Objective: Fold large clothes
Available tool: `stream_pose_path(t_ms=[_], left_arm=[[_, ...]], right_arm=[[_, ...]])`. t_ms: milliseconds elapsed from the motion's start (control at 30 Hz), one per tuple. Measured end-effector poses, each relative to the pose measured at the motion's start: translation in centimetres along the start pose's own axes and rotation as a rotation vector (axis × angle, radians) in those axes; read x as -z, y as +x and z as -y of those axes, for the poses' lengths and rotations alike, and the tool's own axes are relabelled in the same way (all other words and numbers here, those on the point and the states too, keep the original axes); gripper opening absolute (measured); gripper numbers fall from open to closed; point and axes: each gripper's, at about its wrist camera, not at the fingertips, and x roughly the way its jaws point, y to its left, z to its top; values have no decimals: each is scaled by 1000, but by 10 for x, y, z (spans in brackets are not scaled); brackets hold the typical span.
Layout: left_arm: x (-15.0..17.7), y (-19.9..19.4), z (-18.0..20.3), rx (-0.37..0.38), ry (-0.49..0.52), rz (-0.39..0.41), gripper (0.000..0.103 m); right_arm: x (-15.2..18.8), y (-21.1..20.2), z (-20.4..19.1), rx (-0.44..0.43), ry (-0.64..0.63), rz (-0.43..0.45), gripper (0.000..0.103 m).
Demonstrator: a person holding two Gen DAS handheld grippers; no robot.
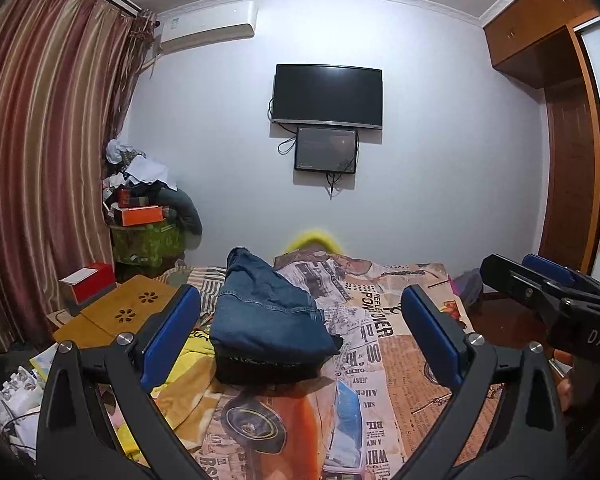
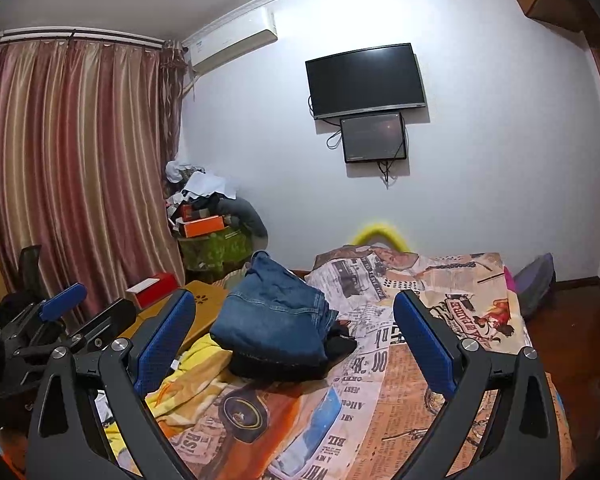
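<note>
A folded pair of blue jeans (image 1: 268, 312) (image 2: 276, 316) lies on top of a folded black garment (image 1: 268, 368) (image 2: 276, 364) in the middle of the bed. The bed carries a newspaper-print spread (image 1: 380, 360) (image 2: 380, 380). My left gripper (image 1: 300, 296) hovers in front of the stack, open, nothing between its blue pads. My right gripper (image 2: 294, 300) is beside it at the same height, also open and empty. Each gripper shows at the edge of the other's view: the right gripper (image 1: 540, 280), the left gripper (image 2: 72, 308).
A yellow blanket (image 1: 188, 360) is bunched at the bed's left side. Left of it sit a wooden lap desk (image 1: 120, 312) and a red box (image 1: 92, 280). Boxes and clothes are piled in the corner (image 1: 144, 200) by the curtain (image 1: 40, 140). A wardrobe (image 1: 572, 160) stands on the right.
</note>
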Motion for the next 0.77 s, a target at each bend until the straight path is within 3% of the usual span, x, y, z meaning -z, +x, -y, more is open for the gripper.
stream_pose_path(t_ms=[767], left_arm=[[4,6,-2,5,-4,-17,102]], right_arm=[[2,8,1,13,1,-25,99]])
